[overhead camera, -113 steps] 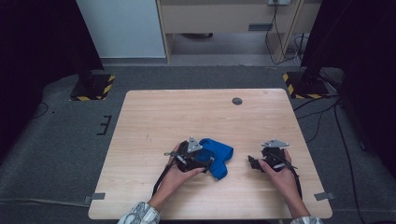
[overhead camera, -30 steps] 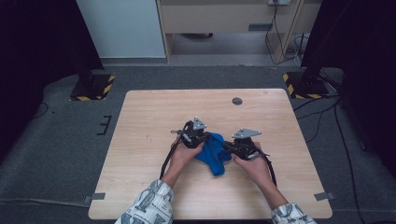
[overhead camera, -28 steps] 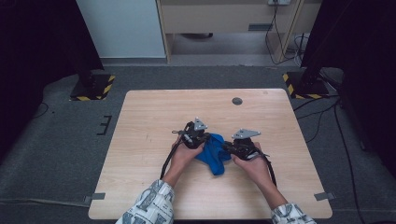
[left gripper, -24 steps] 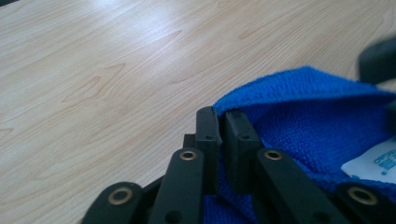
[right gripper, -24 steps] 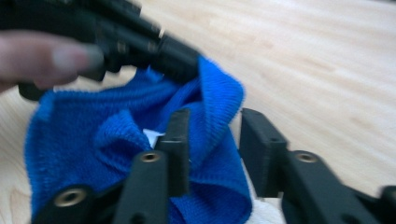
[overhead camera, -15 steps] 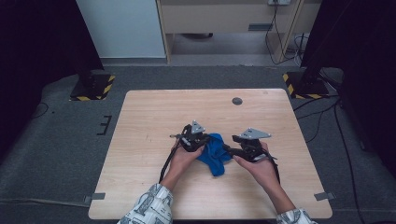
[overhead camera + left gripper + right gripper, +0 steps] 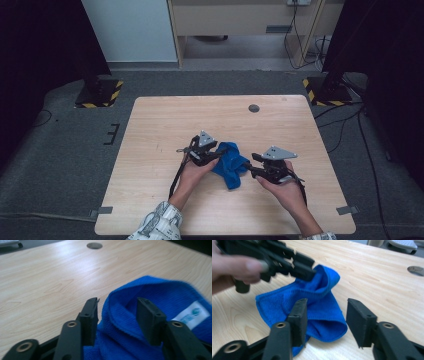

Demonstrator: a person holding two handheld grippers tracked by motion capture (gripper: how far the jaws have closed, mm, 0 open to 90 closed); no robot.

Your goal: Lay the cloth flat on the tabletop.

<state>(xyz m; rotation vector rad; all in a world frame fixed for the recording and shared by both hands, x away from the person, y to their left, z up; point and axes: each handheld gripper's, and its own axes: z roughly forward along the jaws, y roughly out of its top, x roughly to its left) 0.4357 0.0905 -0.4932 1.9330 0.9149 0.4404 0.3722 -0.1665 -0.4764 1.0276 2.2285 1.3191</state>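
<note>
One blue cloth [image 7: 230, 164], crumpled on the table [image 7: 150, 130] between left gripper [image 7: 216, 156] and right gripper [image 7: 252, 169], both part-open, jaws just moving, gripping nothing; risk: closing pinches several layers.

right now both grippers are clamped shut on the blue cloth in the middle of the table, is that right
Not quite. The blue cloth does lie mid-table, but neither gripper is clamped on it. In the left gripper view the left gripper has just been opening, a fold of cloth loose between its parted jaws. In the right gripper view the right gripper stands open, its pads off the cloth, though its jaws have just been closing a little.
</note>
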